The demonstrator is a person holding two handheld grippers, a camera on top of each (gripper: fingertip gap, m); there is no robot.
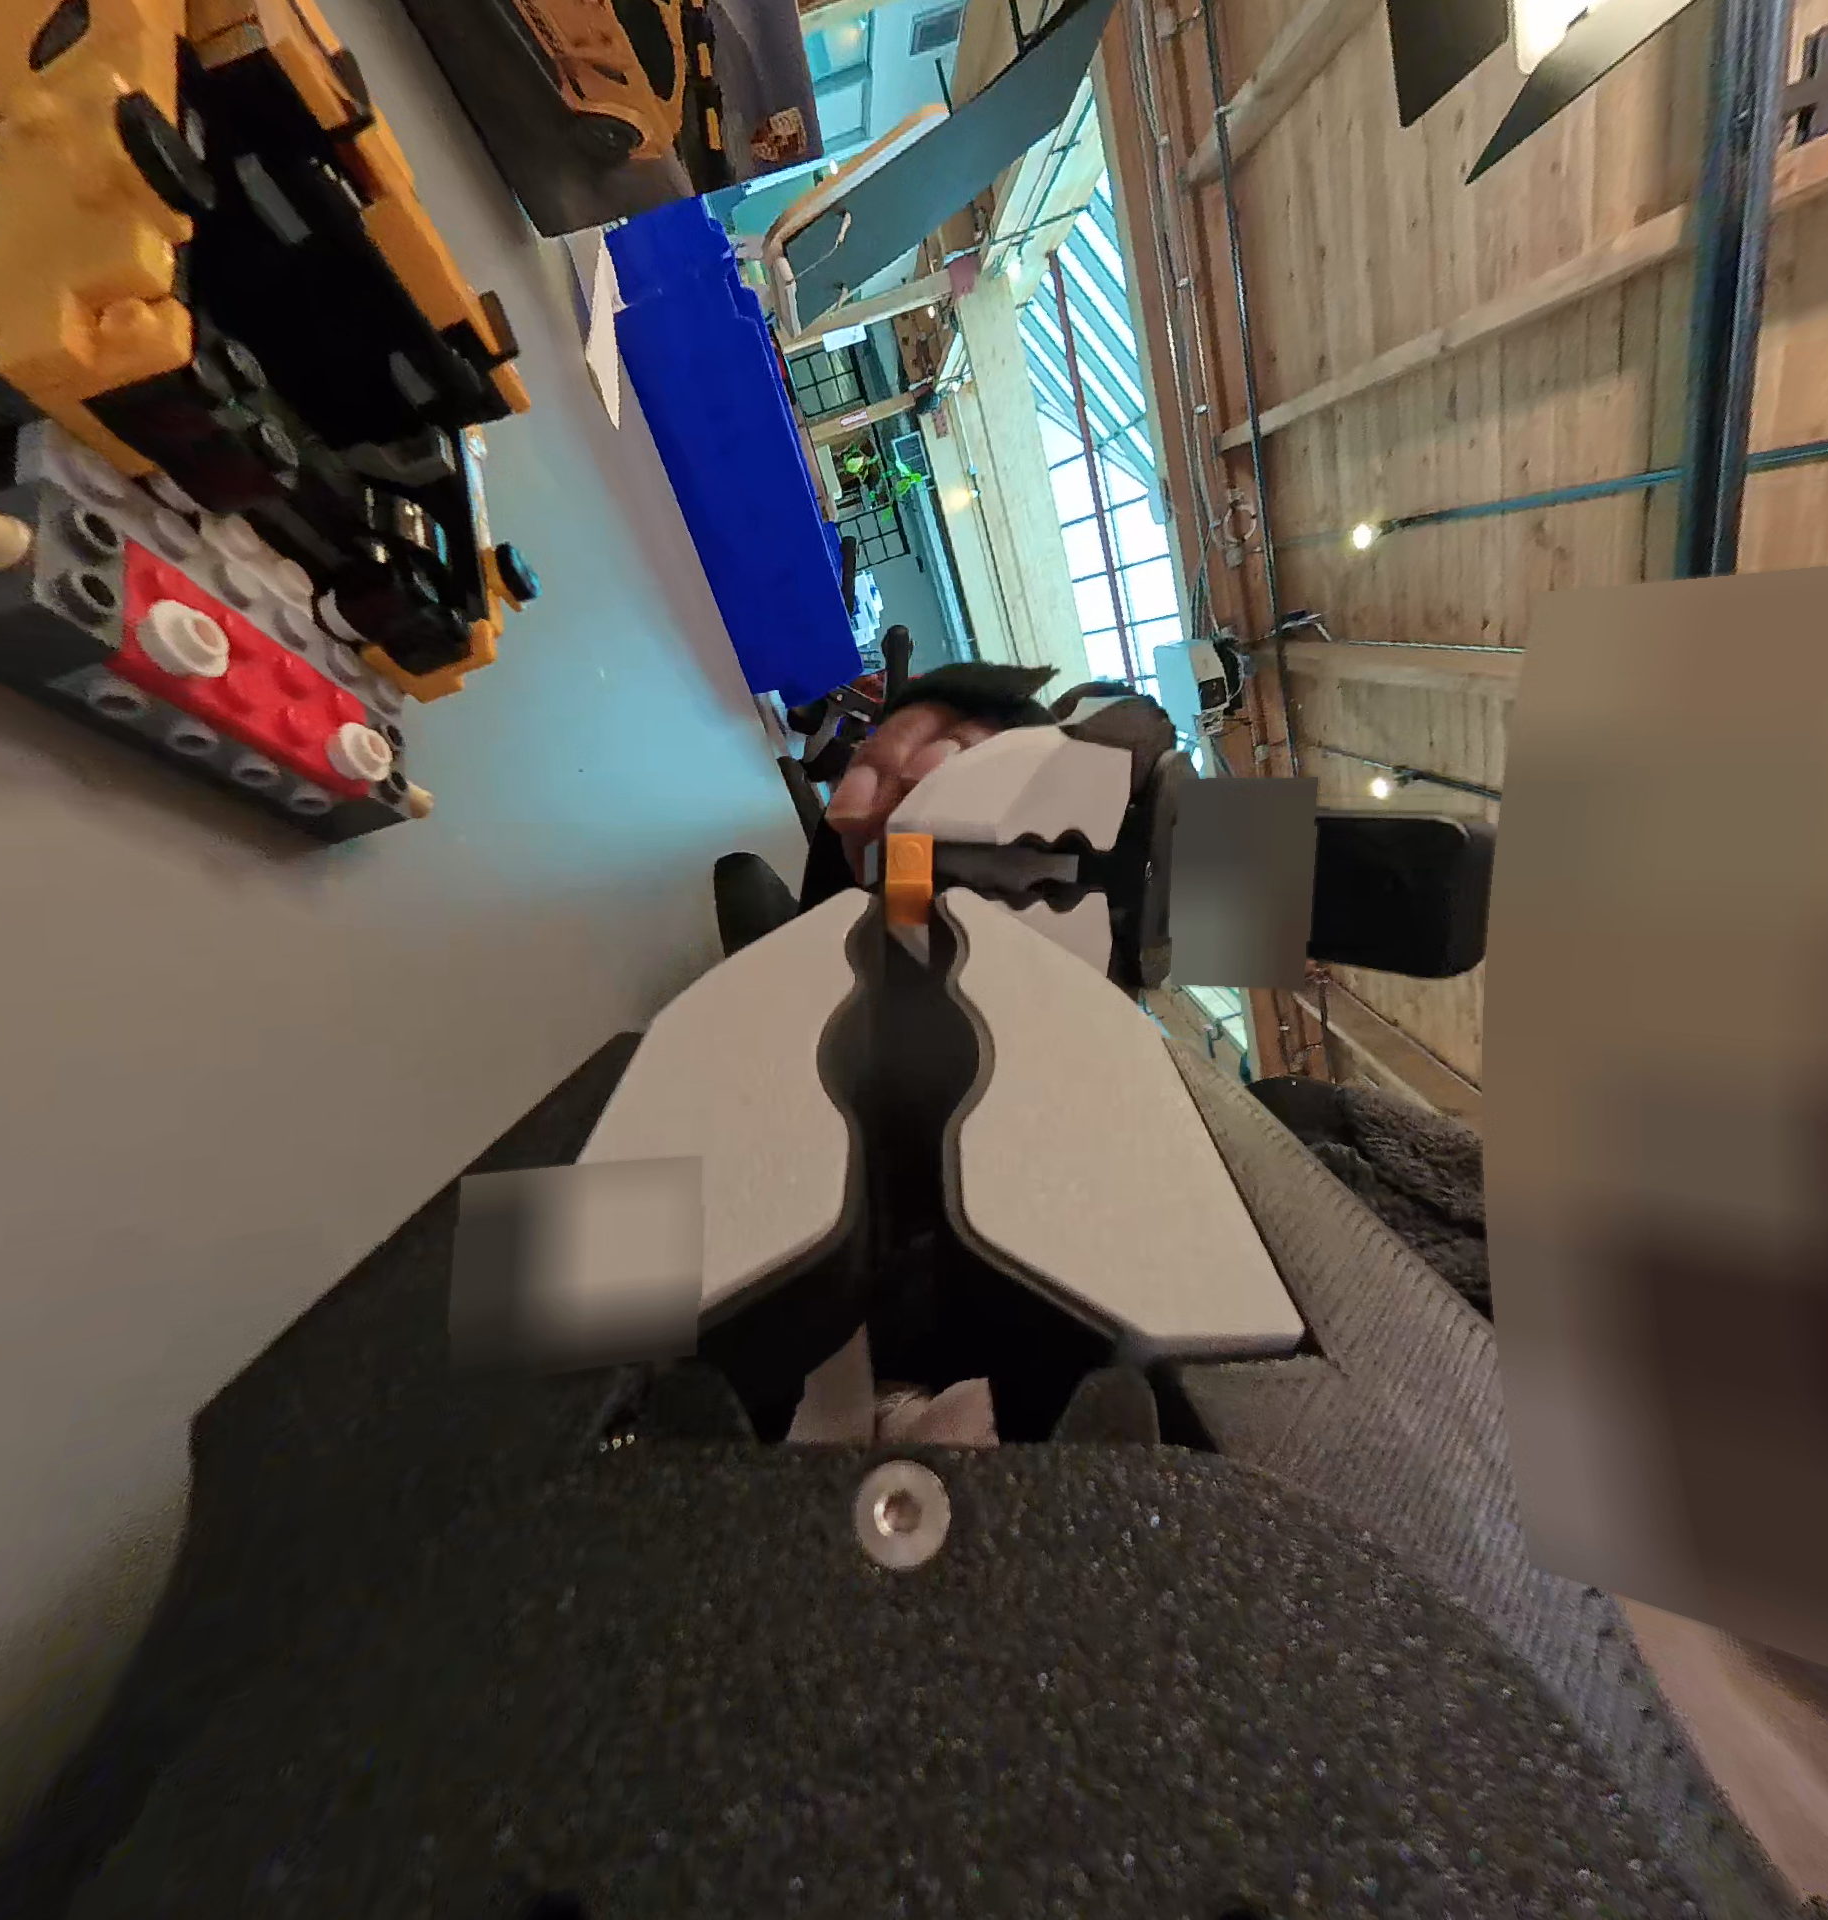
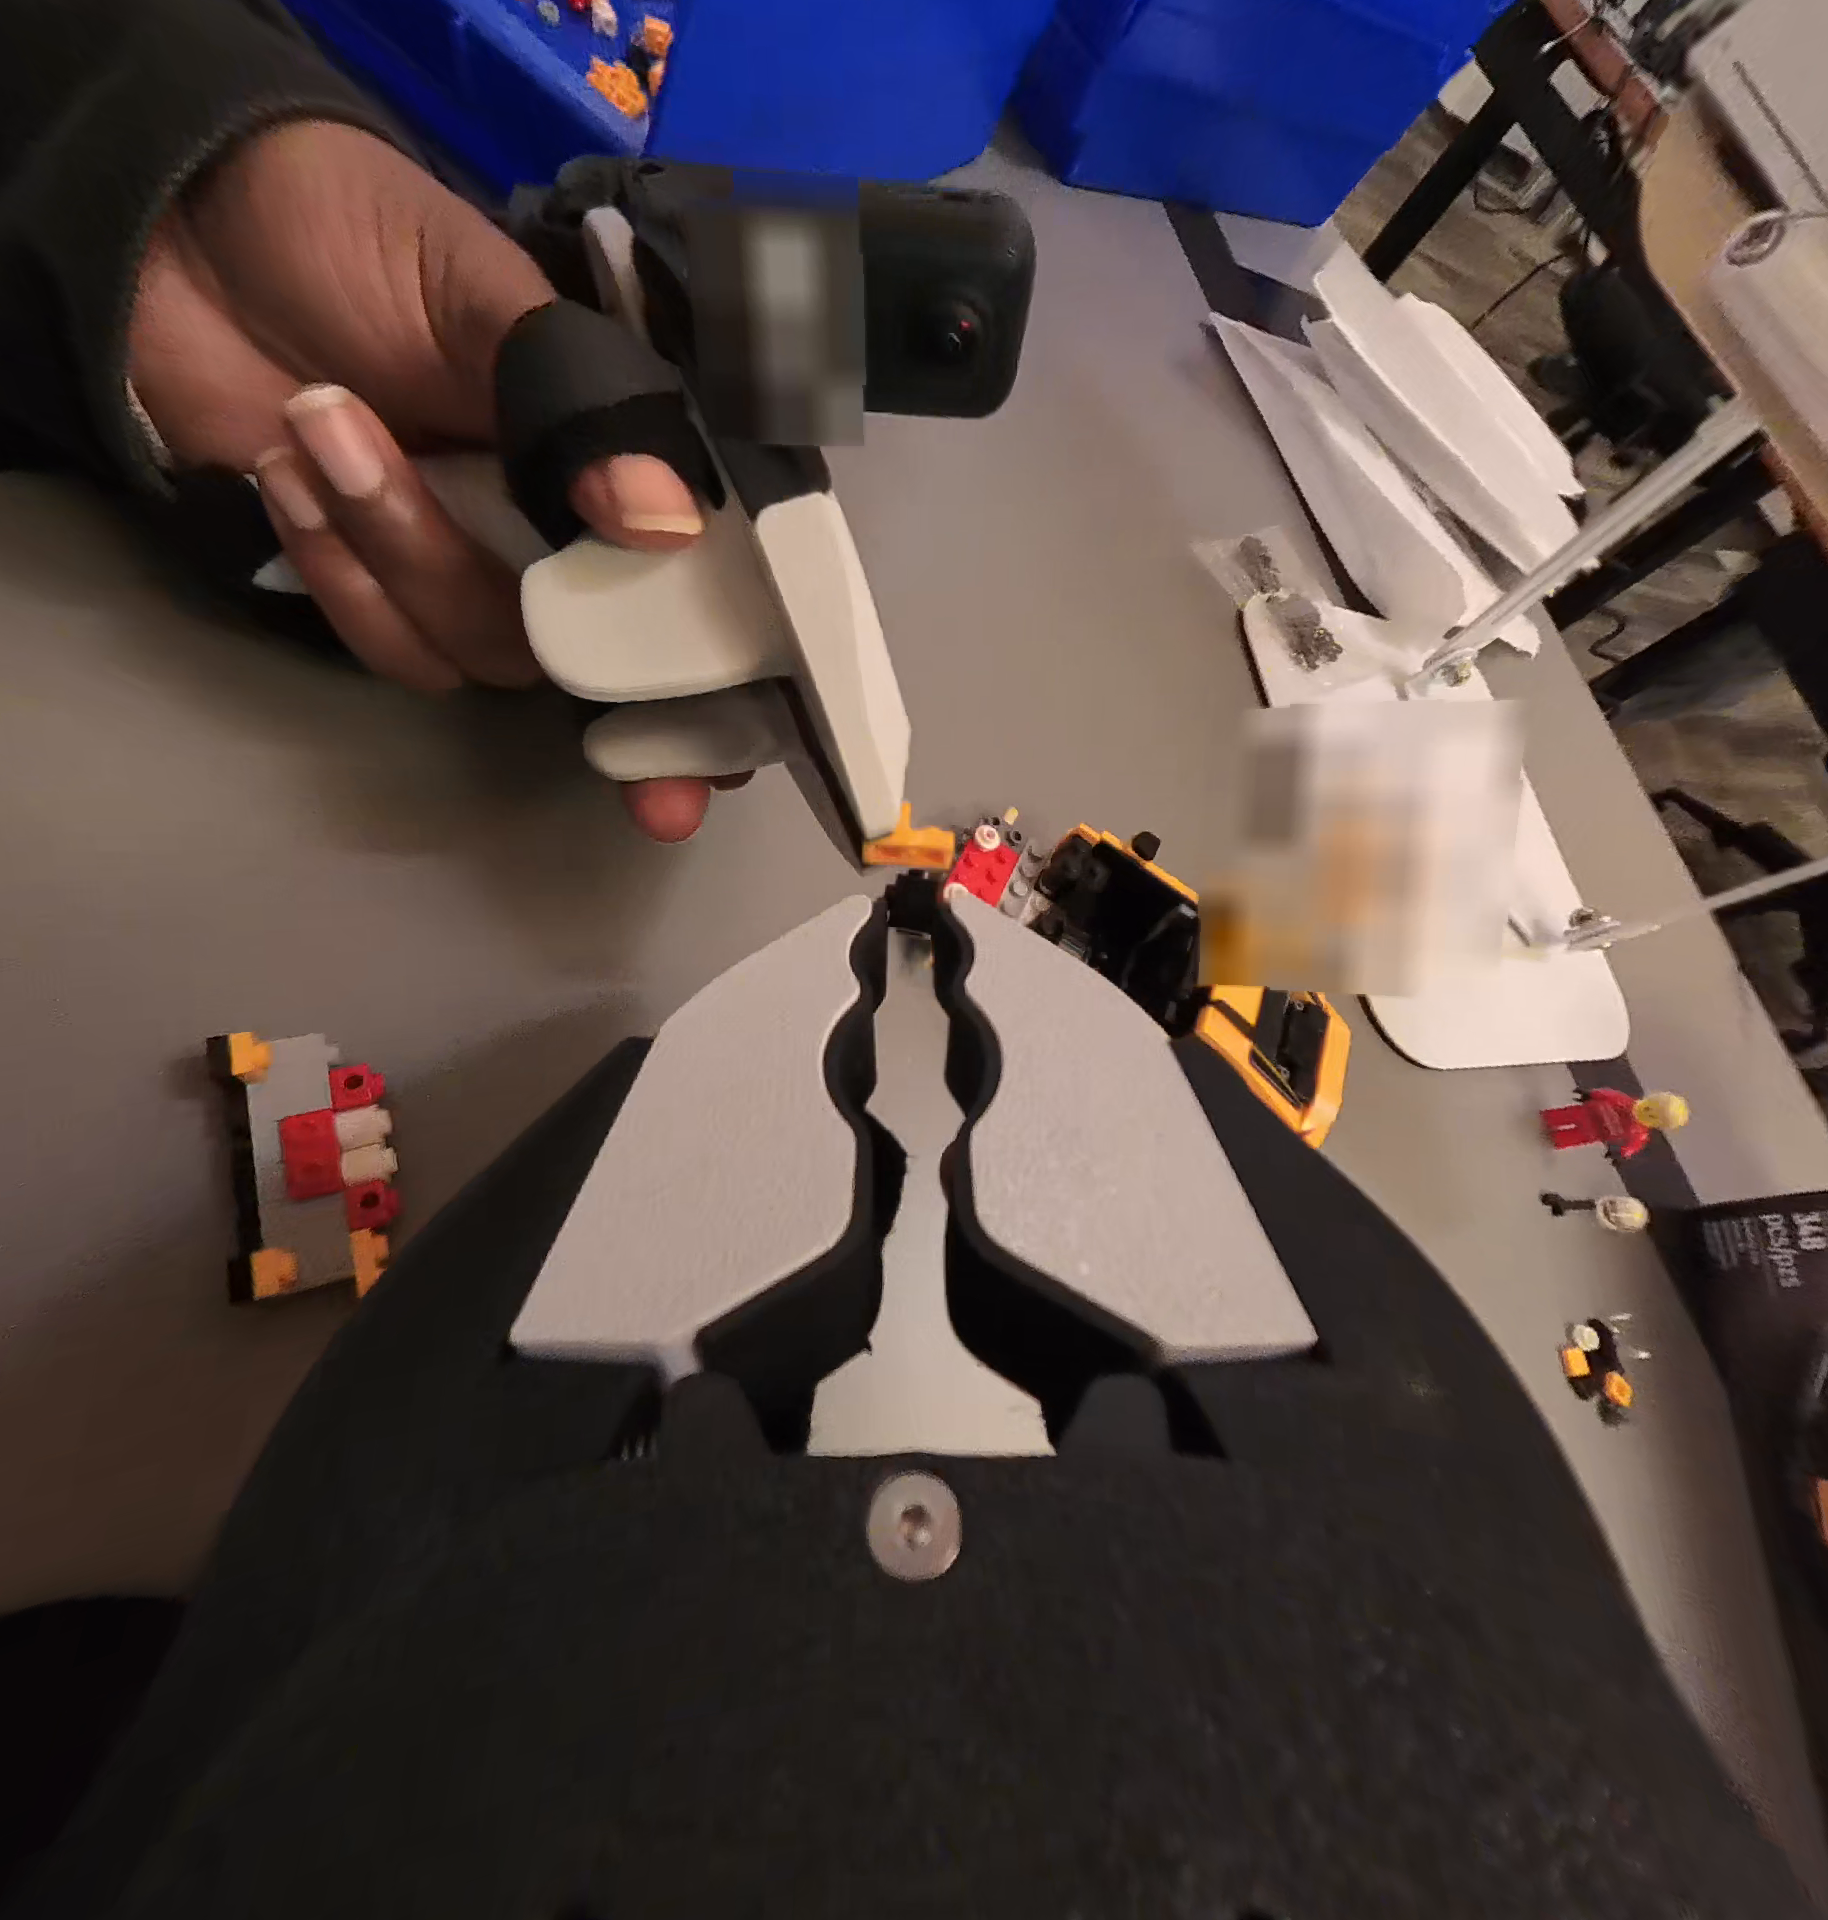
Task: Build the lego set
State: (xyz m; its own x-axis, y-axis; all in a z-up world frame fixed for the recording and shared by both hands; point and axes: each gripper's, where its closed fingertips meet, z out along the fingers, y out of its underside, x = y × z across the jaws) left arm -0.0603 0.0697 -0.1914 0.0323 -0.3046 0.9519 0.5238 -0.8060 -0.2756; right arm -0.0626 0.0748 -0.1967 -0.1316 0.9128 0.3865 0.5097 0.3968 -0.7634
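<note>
Over the grey table (image 2: 266, 831), both claws pinch small pieces, left gripper (image 1: 905, 914) an orange brick (image 1: 907, 878), right gripper (image 2: 912, 914) a black piece (image 2: 910, 902), probably next to be pressed together squarely.

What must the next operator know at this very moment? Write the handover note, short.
Left gripper: fingers shut on a small orange piece.
Right gripper: fingers shut on a small black piece, held close to the orange one above the table.
Done: the yellow and black car is partly built, just beyond the tips.
A grey plate with red bricks lies apart on the table; a red minifigure lies loose.
Left: probably join the two held pieces, then fit them to the car.
</note>
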